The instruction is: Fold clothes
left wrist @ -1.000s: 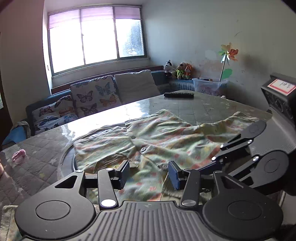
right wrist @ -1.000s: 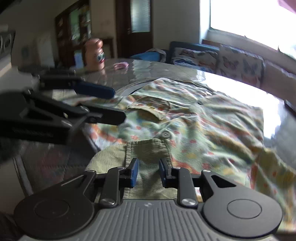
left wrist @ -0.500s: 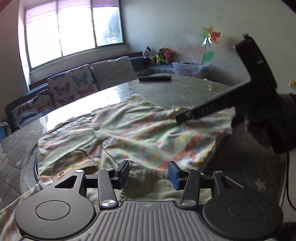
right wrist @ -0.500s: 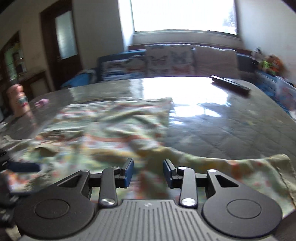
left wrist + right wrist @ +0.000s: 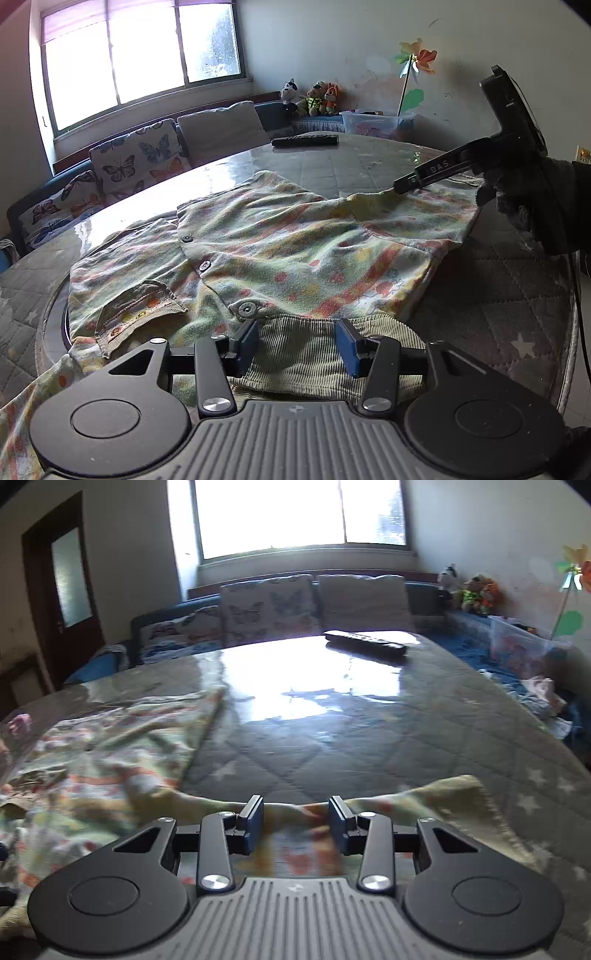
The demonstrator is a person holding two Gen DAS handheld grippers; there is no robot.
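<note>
Both grippers, left gripper (image 5: 297, 345) and right gripper (image 5: 295, 821), hover with jaws open over the spread shirt (image 5: 295, 243); a one-layer pinch could drag it askew on the glossy surface (image 5: 332, 716).

Left gripper (image 5: 297, 345) held low, fingers (image 5: 247, 341) spread apart. Right gripper (image 5: 295, 823) likewise parted, gripped by a dark-gloved hand (image 5: 532, 199).

Background stuff: a dark remote (image 5: 305, 140) sits on the far side of the quilted, glossy bench (image 5: 369, 166), upper middle of frame. Behind it there's a sofa with butterfly cushions (image 5: 136, 158) under a bright window (image 5: 144, 59). Upper right has plush toys (image 5: 314, 98), a clear storage bin (image 5: 376, 122) and a paper pinwheel (image 5: 415, 59). Dark door (image 5: 62, 590) at the left in the right wrist view.
</note>
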